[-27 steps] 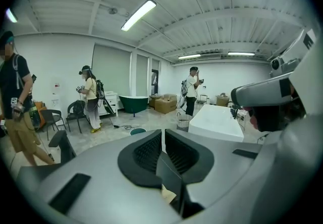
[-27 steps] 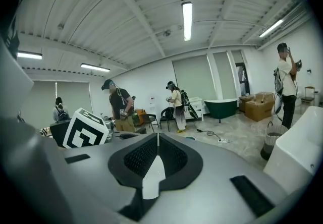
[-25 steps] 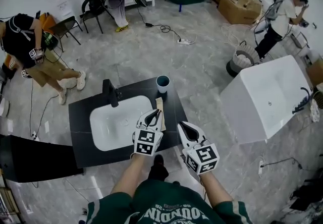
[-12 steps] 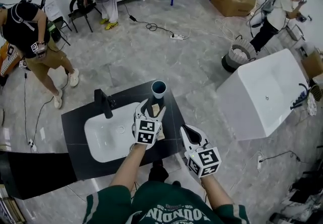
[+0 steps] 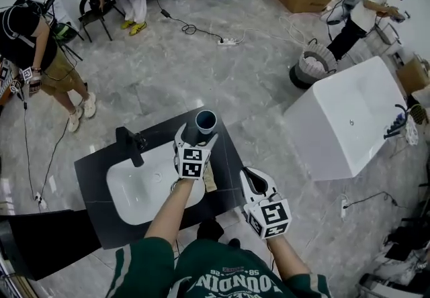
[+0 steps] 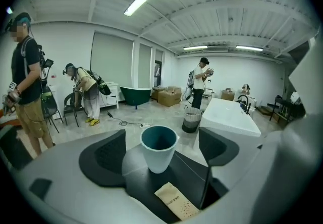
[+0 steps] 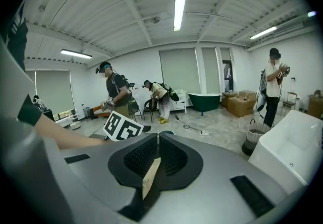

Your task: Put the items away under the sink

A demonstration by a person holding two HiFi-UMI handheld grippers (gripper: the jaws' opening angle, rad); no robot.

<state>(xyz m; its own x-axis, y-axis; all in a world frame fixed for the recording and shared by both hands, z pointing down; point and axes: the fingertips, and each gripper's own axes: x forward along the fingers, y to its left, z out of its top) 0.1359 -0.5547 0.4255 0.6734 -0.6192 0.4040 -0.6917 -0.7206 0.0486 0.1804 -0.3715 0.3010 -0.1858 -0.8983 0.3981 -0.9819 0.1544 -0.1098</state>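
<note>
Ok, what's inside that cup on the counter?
Nothing shows inside the cup: the left gripper view shows only its bare teal inner wall. The near rim hides the bottom from that view, and in the head view the cup is too small to settle it.

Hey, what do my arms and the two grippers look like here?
Both the left gripper and right gripper have white bodies, black ribbed pads inside the jaws, and a cube with black-and-white square markers. No cables show. The arms are bare below dark green short sleeves of a shirt with white lettering.
</note>
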